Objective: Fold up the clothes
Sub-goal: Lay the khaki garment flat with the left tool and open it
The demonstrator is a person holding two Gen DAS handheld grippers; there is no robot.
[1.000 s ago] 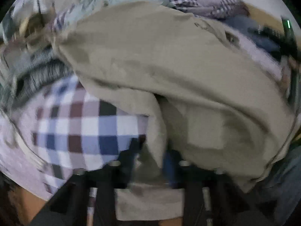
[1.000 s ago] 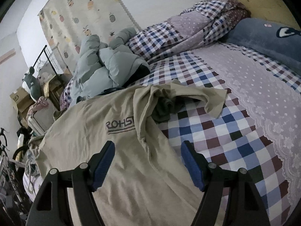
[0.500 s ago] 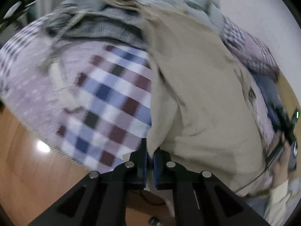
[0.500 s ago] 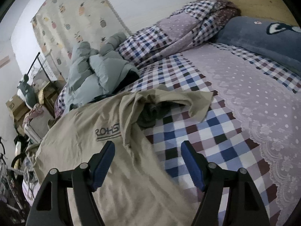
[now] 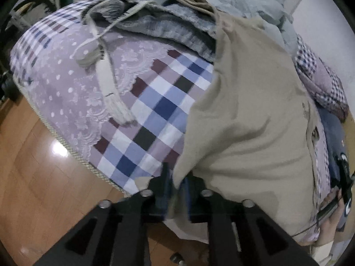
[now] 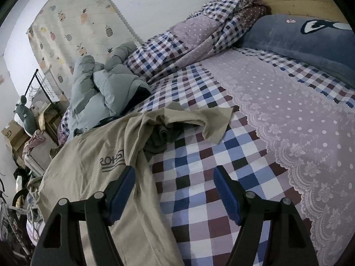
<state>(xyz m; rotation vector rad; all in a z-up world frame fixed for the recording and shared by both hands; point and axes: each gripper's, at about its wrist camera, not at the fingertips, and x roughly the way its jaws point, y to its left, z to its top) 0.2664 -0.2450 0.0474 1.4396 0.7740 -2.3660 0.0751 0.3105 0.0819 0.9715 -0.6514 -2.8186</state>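
The bed (image 6: 255, 133), in its checked and lace-edged cover, filled both views and served as the folding surface. A rumpled quilt (image 6: 199, 37) and a blue pillow (image 6: 299, 35) lay at the far end near the headboard, and a pale green jacket (image 6: 104, 88) was heaped at the far left. In the left wrist view a grey knit (image 5: 168, 28) with loose cords sat bunched at the far side of the bed, clear of the work.

The tan shirt (image 6: 93, 166) lay across the left part of the bed, print side up. Its far portion was bunched, with one sleeve thrown right over the checks. It was not flat, so I judged it was being dragged or spread out for a fold rather than already creased into one.

The left gripper (image 5: 176, 188) held the near edge of the shirt (image 5: 244, 122). Its jaws were pressed together on a pinch of the fabric at the bed's edge, over the wooden floor (image 5: 33, 166). That grip probably served to pull the hem taut toward the person.

The right gripper (image 6: 174, 190) hovered low over the bed with its jaws wide apart and nothing between them. The shirt's right edge ran under its left finger (image 6: 122, 190), while bare cover lay under the gap.
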